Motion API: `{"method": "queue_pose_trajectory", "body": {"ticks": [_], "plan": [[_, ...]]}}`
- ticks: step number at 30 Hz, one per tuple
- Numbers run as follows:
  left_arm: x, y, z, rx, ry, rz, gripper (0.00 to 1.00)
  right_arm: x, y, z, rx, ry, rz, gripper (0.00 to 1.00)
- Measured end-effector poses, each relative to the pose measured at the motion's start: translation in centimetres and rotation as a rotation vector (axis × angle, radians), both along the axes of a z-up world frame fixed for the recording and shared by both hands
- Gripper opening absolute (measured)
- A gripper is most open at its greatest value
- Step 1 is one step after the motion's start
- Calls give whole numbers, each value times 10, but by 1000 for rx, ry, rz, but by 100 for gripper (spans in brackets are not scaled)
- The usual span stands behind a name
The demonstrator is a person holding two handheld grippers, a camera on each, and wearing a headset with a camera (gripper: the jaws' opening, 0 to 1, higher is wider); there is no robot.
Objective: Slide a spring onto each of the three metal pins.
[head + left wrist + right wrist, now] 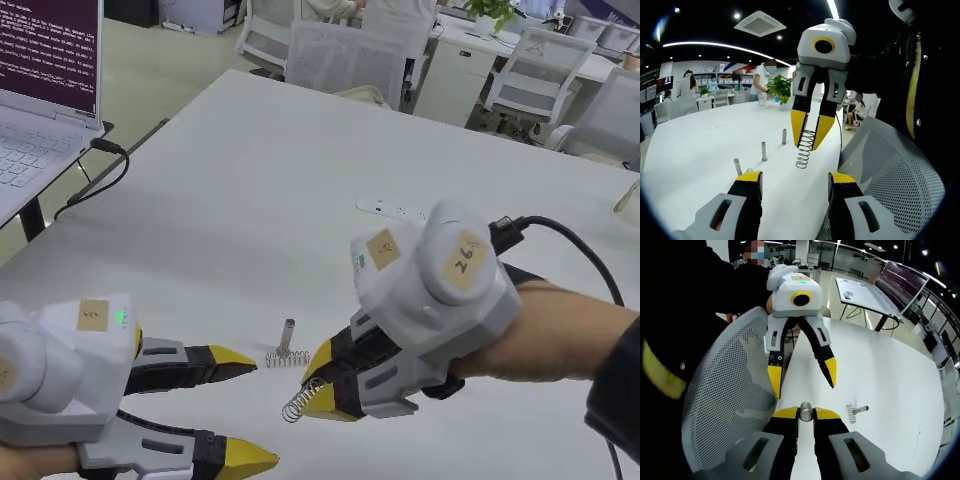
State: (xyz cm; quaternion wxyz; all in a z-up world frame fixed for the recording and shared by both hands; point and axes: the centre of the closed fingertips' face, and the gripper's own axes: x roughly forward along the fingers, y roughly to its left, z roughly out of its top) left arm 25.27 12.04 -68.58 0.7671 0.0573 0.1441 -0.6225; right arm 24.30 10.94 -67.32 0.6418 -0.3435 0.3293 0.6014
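White office table, right gripper clamped on a spring, upright pin near, at the spring's 12 o'clock, left gripper at its 9 o'clock, jaws apart.

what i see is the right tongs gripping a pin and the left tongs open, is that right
No: the right tongs grip a spring, not a pin. The right gripper view shows the coil pinched between their tips. The left tongs are open, as you said.
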Motion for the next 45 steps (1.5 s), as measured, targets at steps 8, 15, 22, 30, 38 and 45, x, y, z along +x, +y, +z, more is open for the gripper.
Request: {"method": "queue_pose_trajectory", "body": {"ticks": [8, 15, 22, 30, 38, 45], "plan": [[4, 2, -1, -3, 4, 28, 62, 2, -5, 0, -6, -8, -10, 8], [9, 4, -1, -2, -4, 58, 75, 6, -8, 2, -8, -15, -18, 8], [13, 6, -1, -1, -16, 75, 82, 9, -11, 1, -15, -19, -27, 8], [15, 8, -4, 10, -26, 84, 84, 14, -18, 4, -17, -25, -42, 8], [18, 9, -7, 20, -37, 96, 85, 27, -36, 13, -27, -46, -81, 8], [19, 10, -8, 27, -42, 99, 84, 45, -57, 25, -47, -79, -125, 8]]}}
